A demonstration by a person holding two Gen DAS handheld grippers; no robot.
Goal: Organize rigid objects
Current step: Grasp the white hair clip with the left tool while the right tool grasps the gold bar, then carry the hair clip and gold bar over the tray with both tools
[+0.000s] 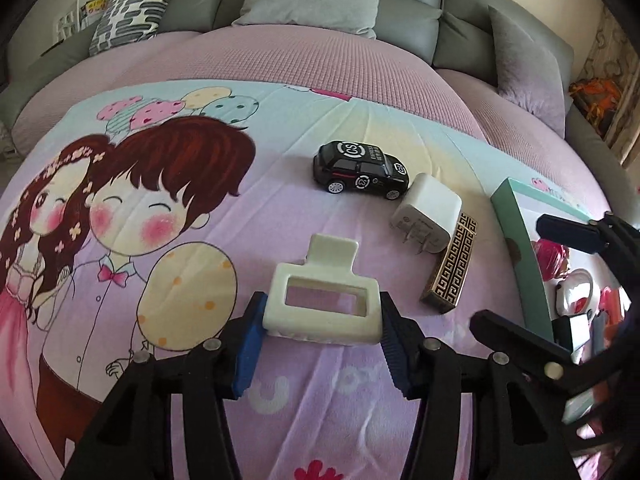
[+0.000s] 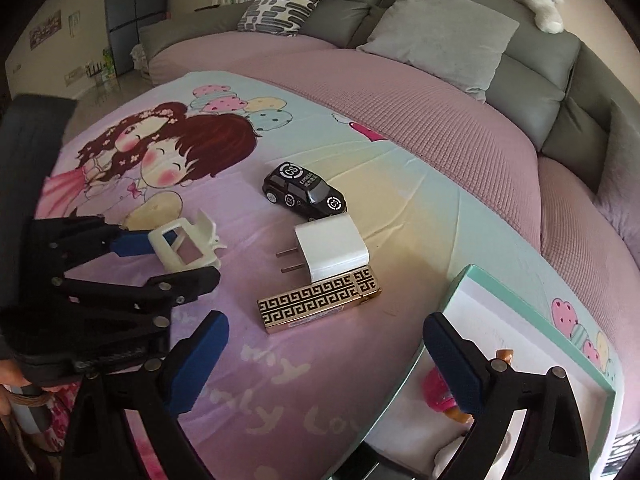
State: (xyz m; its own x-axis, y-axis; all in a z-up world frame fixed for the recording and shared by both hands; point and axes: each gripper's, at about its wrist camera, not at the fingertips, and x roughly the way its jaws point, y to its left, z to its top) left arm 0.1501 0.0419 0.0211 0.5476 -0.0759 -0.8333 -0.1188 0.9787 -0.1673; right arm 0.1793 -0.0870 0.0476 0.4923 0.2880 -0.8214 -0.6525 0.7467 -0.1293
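We've got the left gripper (image 1: 322, 332) clamped across the long axis of the white hair clip (image 1: 322, 306), jaws narrowed on its two ends, clip low over the cartoon blanket (image 1: 280, 208) on the bed. Our right gripper (image 2: 326, 360) hangs empty, jaws wide. The box (image 2: 532, 322) lies off to the clip's right, nearer the right hand, so it's a rightward carry.

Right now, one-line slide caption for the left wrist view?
Left gripper clamps a white hair claw clip on the cartoon bedsheet; toy car, charger, lighter beyond.
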